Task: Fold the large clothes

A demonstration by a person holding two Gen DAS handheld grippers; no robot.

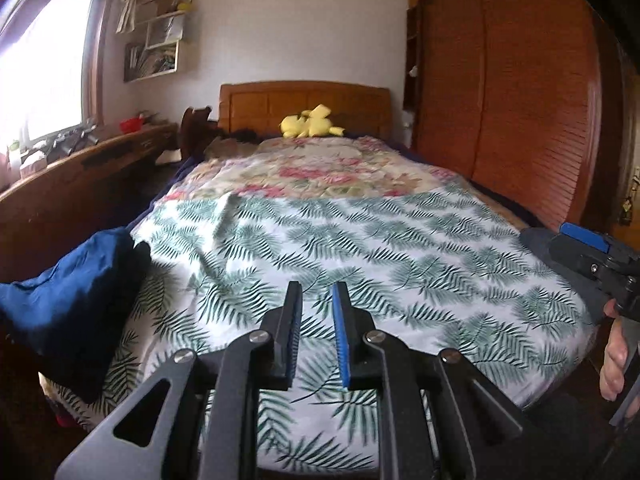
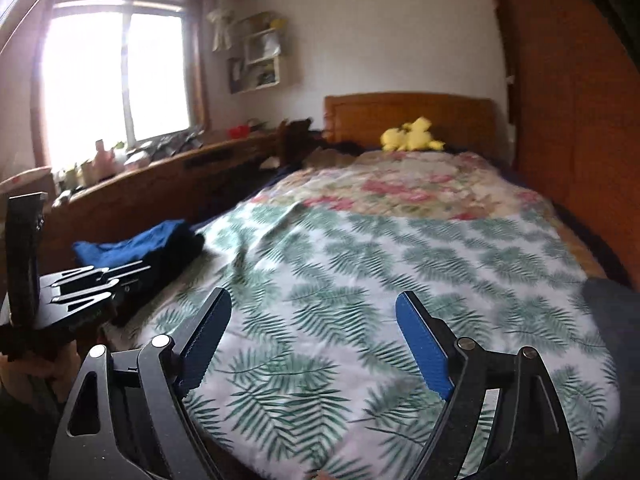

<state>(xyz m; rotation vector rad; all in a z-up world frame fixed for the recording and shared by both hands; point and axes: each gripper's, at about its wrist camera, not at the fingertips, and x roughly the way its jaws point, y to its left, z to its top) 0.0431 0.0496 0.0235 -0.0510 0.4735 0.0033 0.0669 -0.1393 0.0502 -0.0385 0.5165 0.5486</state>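
Blue folded garments (image 1: 72,280) sit stacked on the fern-print sheet (image 1: 360,248); left gripper (image 1: 318,292) nearly closed, empty; right gripper (image 2: 314,312) released; folding apparently paused.

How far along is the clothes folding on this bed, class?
Done: a blue pile lies at the left edge of the sheet, seemingly folded. In hand: nothing; the left gripper and right gripper hang empty, jaws apart, over the sheet. Left: possibly the dark cloth at the right edge; whether it needs folding is unclear.
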